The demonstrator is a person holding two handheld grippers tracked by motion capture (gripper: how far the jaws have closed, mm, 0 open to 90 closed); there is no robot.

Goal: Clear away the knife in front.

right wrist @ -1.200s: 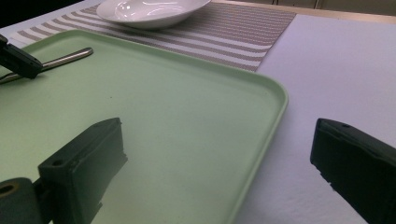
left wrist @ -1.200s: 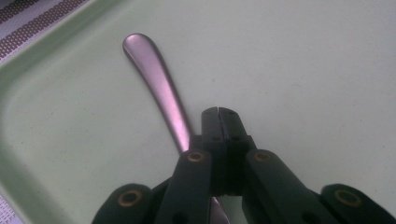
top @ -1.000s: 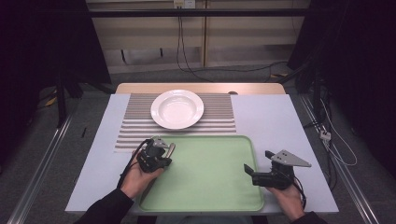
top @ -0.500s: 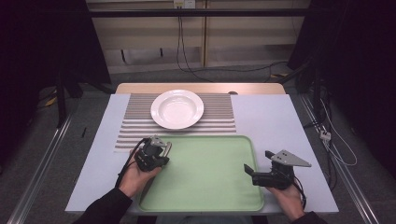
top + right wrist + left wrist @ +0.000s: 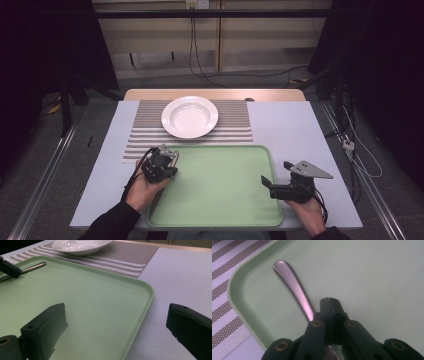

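Dark curtains and a pale panelled wall sit behind your worktop (image 5: 295,130), which has a light lavender-grey cover with a wooden edge showing at the far side.

So the main thing: a metal utensil handle (image 5: 293,287), smooth, brushed, rounded at the tip, lying flat in the near-left corner of the green tray (image 5: 225,200). Your left tool (image 5: 159,165) is right over it. In the left gripper view the jaws are pressed together, tips touching, and the handle passes just beside and under them. From that view I can't tell whether they actually pinch it or just sit on top. The business end of the utensil is hidden under the tool, so spoon or fork, no idea. In the right gripper view you can see the handle (image 5: 32,267) poking out past the left tool (image 5: 10,268).

Your right tool (image 5: 280,187) is at the tray's near-right edge, jaws spread wide, nothing between them: one jaw over the tray (image 5: 100,315), the other over the bare worktop.

Other stuff: a white shallow bowl-type plate (image 5: 190,116) sits on a brown-and-white striped placemat (image 5: 235,125) just beyond the tray. Nothing blocks it. Cables hang down the back wall, and more trail on the floor to the right.
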